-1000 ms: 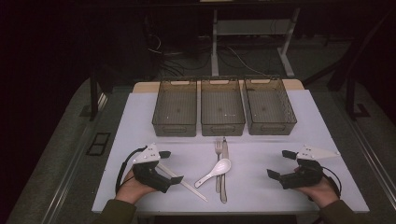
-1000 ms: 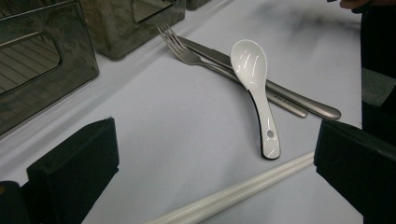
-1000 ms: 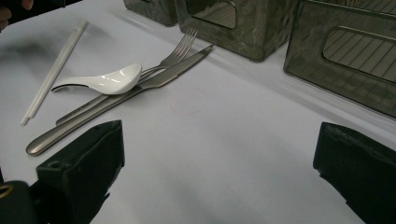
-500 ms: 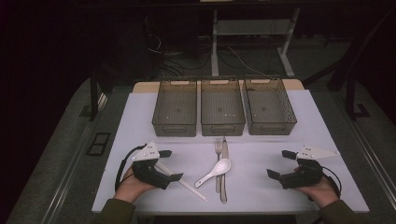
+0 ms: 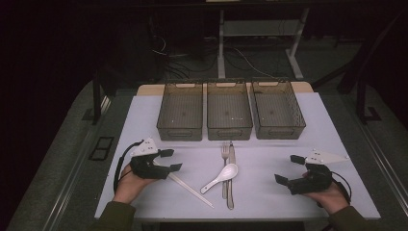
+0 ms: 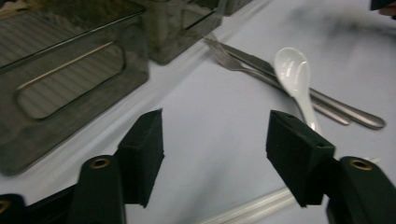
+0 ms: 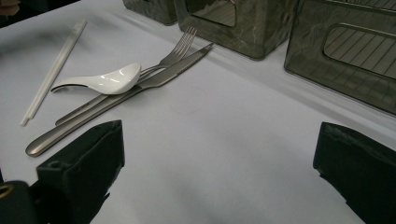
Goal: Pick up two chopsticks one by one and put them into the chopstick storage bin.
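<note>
White table [image 5: 144,125]: three grey bins [image 5: 229,109] in a back row, one fork [image 5: 224,153], one knife [image 5: 231,168], one white spoon [image 5: 221,177], one chopstick pair [image 5: 190,186]. Chopsticks lie just beside left gripper [image 5: 170,160], long axis diagonal, far end toward near edge. Left gripper's jaws have just been closing, half-spread, gripping nothing. Right gripper [image 5: 288,169]: spread wide, empty.

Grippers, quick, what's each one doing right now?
Left gripper: open, has just been closing, nothing between the pads.
Right gripper: open wide, holding nothing.
</note>
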Demonstrator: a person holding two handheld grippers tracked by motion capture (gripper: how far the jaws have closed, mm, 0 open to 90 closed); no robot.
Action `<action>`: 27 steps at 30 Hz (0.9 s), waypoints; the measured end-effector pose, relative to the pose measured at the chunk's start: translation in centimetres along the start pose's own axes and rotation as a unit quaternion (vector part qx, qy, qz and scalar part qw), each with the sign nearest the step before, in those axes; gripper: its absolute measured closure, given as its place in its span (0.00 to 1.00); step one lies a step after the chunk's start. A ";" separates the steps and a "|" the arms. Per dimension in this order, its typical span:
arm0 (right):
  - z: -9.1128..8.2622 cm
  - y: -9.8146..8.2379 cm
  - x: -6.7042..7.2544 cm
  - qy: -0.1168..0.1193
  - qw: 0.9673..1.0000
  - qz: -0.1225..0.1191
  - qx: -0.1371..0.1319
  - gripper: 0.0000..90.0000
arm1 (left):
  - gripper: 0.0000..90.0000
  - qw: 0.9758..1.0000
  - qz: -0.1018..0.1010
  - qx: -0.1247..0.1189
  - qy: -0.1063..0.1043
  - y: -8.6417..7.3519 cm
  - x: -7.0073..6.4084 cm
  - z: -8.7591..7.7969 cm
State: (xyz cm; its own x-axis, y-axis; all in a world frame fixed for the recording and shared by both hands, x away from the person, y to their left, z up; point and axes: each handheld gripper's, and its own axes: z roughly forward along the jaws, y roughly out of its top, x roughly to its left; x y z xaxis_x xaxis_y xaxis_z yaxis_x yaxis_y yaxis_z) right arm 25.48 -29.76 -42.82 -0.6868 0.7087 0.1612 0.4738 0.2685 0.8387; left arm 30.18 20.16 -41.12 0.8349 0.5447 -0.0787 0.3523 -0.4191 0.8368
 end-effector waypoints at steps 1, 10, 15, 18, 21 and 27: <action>0.0 0.0 0.0 0.000 1.000 0.000 0.000 0.02 | 0.46 1.000 -0.002 0.002 0.006 -0.1 0.2 0.0; 0.0 0.0 0.0 0.000 1.000 0.001 0.002 0.02 | 0.69 0.998 -0.008 0.039 0.039 -0.6 2.2 0.1; 0.0 0.0 0.0 0.000 1.000 0.003 0.003 0.02 | 0.81 0.997 -0.018 0.057 0.053 -1.0 3.6 0.0; 0.1 0.0 0.0 0.000 1.000 0.002 0.004 0.02 | 0.88 0.995 -0.023 0.077 0.060 -1.4 4.2 0.0; 0.1 0.0 0.0 0.000 1.000 0.002 0.003 0.02 | 0.91 0.993 -0.025 0.092 0.066 -1.6 4.5 0.0; 0.1 0.0 0.0 0.000 1.000 0.002 0.004 0.02 | 0.94 0.990 -0.030 0.112 0.080 -2.1 5.0 -0.1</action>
State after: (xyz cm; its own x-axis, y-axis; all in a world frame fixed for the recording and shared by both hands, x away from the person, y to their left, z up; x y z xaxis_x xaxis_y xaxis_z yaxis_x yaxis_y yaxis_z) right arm 25.53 -29.74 -42.88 -0.6850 0.7095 0.1657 0.4816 0.2703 0.8337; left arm 33.57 23.80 -43.25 0.7385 0.6738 -0.0235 0.4989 -0.5228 0.6912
